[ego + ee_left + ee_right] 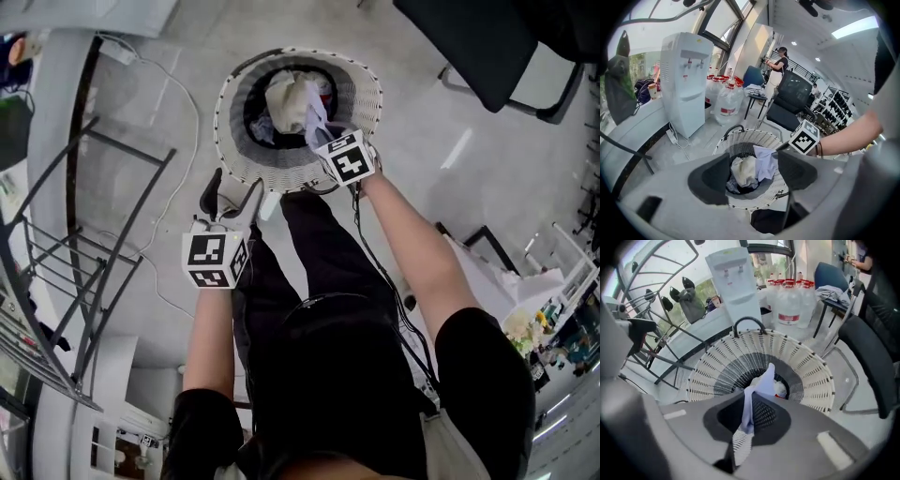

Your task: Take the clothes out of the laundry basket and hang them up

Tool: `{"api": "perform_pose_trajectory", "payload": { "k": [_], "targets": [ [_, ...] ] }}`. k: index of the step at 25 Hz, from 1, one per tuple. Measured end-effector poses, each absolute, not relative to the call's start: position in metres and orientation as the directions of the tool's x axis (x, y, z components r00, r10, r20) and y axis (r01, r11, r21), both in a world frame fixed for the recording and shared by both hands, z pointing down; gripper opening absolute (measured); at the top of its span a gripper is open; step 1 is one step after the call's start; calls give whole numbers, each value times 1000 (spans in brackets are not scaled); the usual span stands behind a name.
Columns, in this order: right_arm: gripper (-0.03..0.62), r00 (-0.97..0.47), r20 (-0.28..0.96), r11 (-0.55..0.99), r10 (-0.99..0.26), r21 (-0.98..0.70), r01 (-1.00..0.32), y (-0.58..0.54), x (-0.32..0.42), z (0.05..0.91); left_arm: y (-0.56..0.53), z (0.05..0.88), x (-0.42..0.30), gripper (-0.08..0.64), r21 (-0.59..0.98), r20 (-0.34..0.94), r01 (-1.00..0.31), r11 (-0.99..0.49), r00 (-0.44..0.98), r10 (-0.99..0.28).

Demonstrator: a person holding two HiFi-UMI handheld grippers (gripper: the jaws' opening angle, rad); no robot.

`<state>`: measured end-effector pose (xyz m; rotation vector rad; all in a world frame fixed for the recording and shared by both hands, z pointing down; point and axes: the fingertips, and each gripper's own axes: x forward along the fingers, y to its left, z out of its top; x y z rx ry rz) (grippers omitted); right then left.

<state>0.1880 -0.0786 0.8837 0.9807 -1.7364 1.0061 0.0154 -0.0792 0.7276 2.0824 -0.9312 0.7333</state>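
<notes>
You are pinching a pale lilac cloth (761, 385) tight in your right gripper (747, 413), over a white woven basket (811, 376), left gripper (753, 168) gaping, grey floor (422, 112).

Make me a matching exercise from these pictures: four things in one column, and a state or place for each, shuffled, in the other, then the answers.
1. left gripper
2. right gripper
3. laundry basket
4. cream garment

a. lying inside the basket
b. jaws apart, nothing between them
c. shut on a pale lilac garment
d. white, standing on the floor

Pairs: 1-b, 2-c, 3-d, 4-a
</notes>
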Motion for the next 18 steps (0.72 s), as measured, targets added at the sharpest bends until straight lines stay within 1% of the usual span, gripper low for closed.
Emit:
{"api": "perform_pose_trajectory", "payload": {
  "k": [9, 14, 18],
  "targets": [
    [25, -342, 871, 229, -353, -274, -934, -101, 205, 742, -84, 651, 16, 331, 355, 680, -750, -557, 617, -397],
    [25, -375, 829, 197, -415, -321, -926, -106, 202, 667, -76, 608, 6, 331, 343, 668, -749, -568, 619, -413],
    [25, -401, 789, 214, -465, -339, -916, -111, 193, 604, -72, 580, -3, 331, 334, 661, -746, -576, 621, -421]
  ]
}}
